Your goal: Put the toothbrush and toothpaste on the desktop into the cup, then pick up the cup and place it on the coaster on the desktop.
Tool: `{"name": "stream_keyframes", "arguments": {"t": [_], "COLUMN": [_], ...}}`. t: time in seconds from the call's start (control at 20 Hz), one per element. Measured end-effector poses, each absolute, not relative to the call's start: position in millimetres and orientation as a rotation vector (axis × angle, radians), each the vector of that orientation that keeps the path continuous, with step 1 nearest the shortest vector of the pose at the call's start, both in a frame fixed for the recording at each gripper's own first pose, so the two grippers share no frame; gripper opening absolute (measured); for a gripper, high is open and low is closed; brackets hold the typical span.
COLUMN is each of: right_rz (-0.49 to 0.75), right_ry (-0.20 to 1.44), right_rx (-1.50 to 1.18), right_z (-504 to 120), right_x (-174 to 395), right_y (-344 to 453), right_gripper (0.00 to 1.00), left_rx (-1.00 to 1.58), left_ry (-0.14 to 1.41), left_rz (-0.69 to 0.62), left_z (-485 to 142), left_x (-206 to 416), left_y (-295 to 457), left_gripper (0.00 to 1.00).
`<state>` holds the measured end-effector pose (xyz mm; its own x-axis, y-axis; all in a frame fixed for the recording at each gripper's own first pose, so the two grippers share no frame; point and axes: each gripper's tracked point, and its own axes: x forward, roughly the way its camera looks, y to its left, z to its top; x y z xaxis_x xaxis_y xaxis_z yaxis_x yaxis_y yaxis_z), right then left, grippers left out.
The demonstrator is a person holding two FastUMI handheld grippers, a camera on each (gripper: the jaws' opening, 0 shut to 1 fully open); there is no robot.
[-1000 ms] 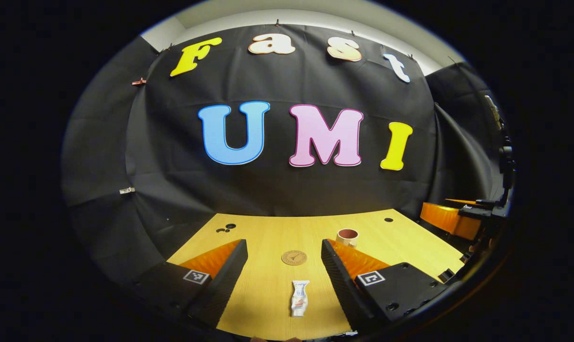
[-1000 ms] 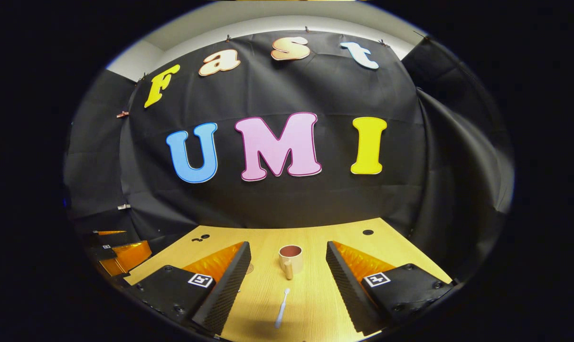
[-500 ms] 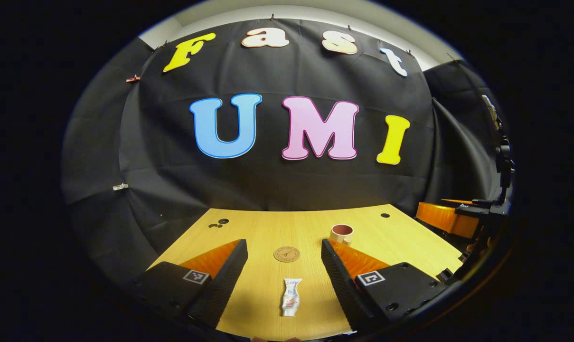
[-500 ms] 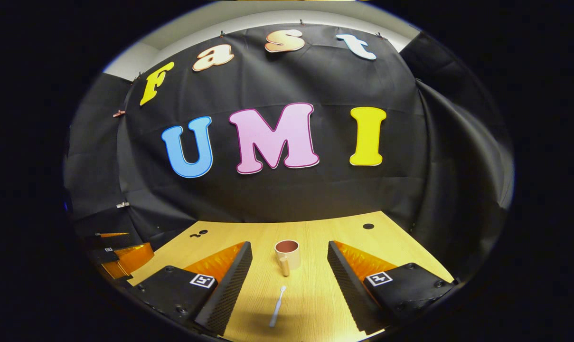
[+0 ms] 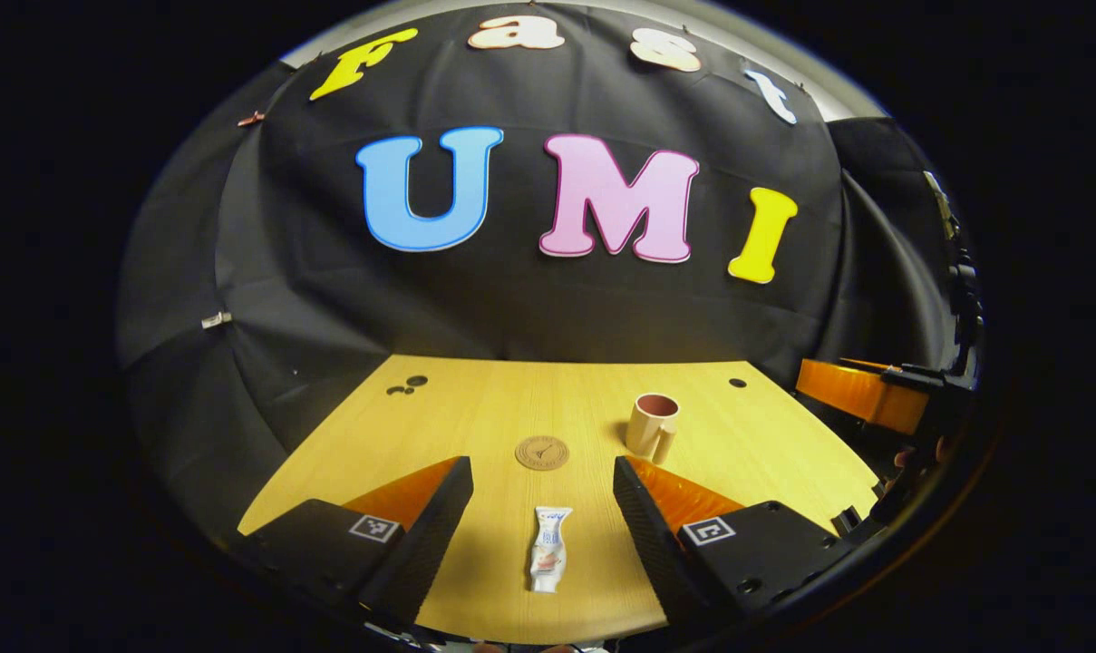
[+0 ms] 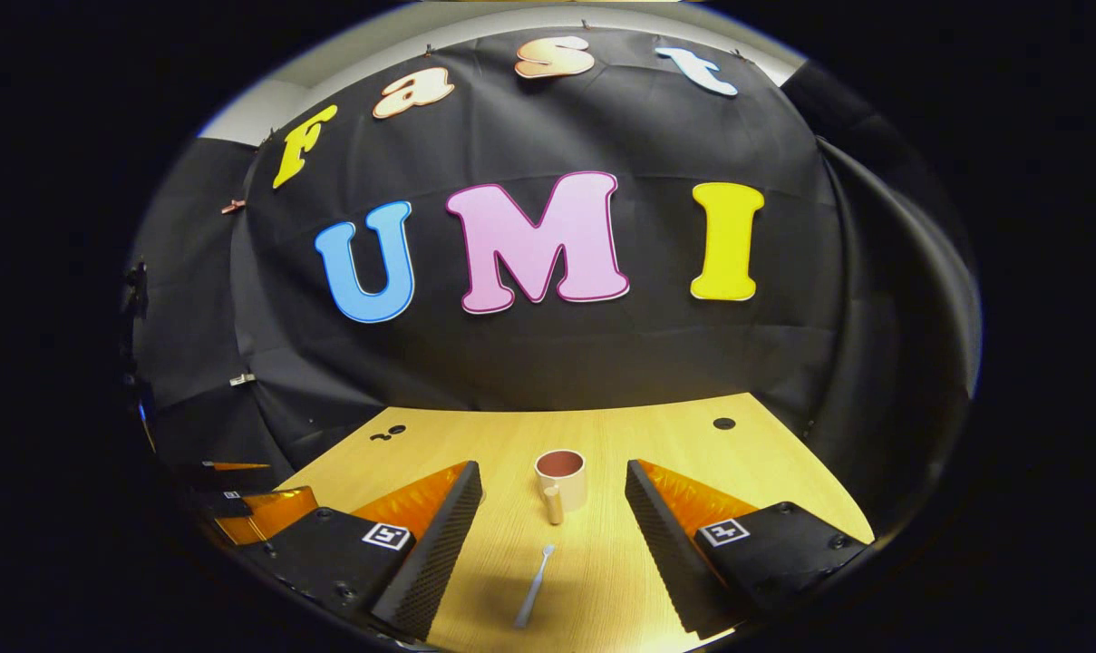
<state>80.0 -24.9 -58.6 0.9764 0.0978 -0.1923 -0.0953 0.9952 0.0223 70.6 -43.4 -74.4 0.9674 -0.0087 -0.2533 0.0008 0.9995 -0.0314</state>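
Observation:
In the left gripper view a white toothpaste tube (image 5: 548, 560) lies flat on the wooden desktop (image 5: 475, 413), between the fingers of my open left gripper (image 5: 542, 476). Beyond it sits a round brown coaster (image 5: 541, 452); a cream cup (image 5: 652, 426) with a dark red inside stands to its right. In the right gripper view a pale toothbrush (image 6: 534, 585) lies on the desktop between the fingers of my open right gripper (image 6: 554, 476), with the cup (image 6: 561, 481) just past it, handle toward me. Both grippers hover above the table, touching nothing.
The right gripper's orange and black body (image 5: 865, 399) shows at the right edge of the left gripper view; the left gripper's body (image 6: 257, 508) shows low at the left of the right gripper view. Small dark holes (image 5: 407, 385) mark the desktop's far corners.
Both views have tilted down and risen a little, so more desktop shows. The toothpaste, toothbrush, cup and coaster have stayed in place. Both grippers remain open.

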Motion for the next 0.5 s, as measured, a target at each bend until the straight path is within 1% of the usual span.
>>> {"name": "stream_keyframes", "arguments": {"t": [0.5], "right_rz": [0.166], "right_ry": [0.296], "right_rx": [-0.002], "right_z": [-91], "right_x": [123], "right_y": [-33], "right_gripper": [0.98], "left_rx": [-0.103], "left_ry": [0.476], "left_rz": [0.024], "left_z": [-158], "left_x": [114], "left_y": [-40], "left_gripper": [0.98]}}
